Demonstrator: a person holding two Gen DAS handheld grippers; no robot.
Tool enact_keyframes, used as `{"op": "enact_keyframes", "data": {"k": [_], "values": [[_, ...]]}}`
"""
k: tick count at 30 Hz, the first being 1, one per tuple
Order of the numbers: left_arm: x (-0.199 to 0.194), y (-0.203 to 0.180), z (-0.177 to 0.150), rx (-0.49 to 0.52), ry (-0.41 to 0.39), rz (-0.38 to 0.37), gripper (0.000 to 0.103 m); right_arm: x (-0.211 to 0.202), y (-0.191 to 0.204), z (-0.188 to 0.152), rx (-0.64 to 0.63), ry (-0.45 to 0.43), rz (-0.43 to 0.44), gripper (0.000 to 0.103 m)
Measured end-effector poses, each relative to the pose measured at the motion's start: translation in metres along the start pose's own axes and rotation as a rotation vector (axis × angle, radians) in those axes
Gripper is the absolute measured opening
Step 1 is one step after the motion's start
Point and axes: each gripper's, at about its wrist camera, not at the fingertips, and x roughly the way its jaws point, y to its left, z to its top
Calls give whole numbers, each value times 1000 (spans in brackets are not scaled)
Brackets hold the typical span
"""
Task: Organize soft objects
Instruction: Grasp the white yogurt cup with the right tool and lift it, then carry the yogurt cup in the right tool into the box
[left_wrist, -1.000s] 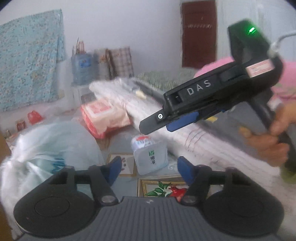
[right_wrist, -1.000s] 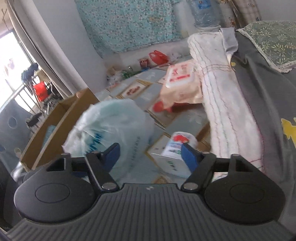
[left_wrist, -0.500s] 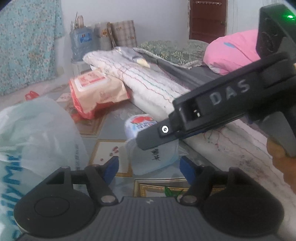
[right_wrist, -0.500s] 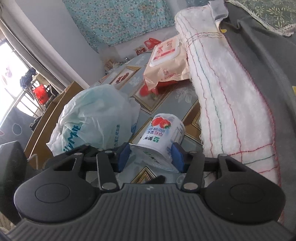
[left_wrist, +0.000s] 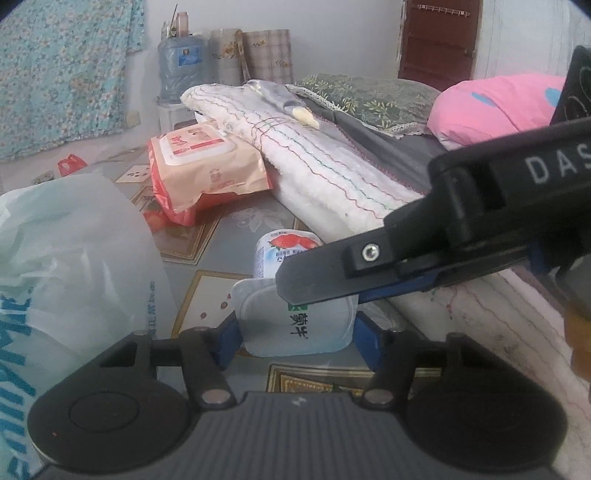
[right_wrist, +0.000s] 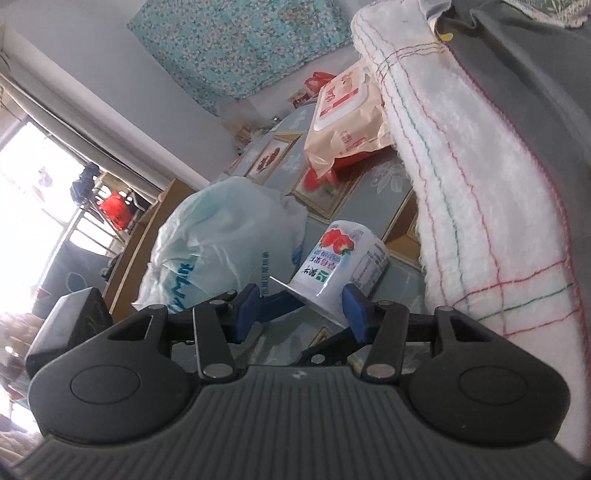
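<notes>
Left wrist: right gripper (left_wrist: 325, 291) over yogurt cup (left_wrist: 295, 317)

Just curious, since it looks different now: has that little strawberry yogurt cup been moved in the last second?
Cannot tell. The yogurt cup lies beside the white blanket as before; the cameras moved closer.

- Yoghurt cup (left_wrist: 295, 325) (right_wrist: 341, 266) showing white with a red strawberry print and green characters
- Wipes pack (left_wrist: 203, 173) (right_wrist: 345, 122) showing beige with red ends
- Plastic bag (left_wrist: 74, 258) (right_wrist: 225, 240) showing translucent white with blue lettering
- Blanket (left_wrist: 314, 162) (right_wrist: 480, 184) showing white with red and green stitched lines
- Pillow (left_wrist: 495, 107) showing pink
- Wall cloth (left_wrist: 62, 74) (right_wrist: 240, 40) showing teal floral
- Gripper pads (left_wrist: 227, 339) (right_wrist: 246, 310) showing blue on black frames
</notes>
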Motion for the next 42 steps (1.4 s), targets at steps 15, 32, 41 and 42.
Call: {"op": "enact_keyframes", "data": {"k": [15,32,41,42], "values": [[-57,20,1,-95,48,-93,61,-6,15,-16,142,61,100,51],[-43,25,6,-109,36,-154,76,5,-18,-2,282,21,148,59],[-44,3,-9,79,2,-64,81,11,-12,-6,223,21,124,56],[-43,1,-10,94,-4,-46,81,13,-10,-7,211,19,118,54]]}}
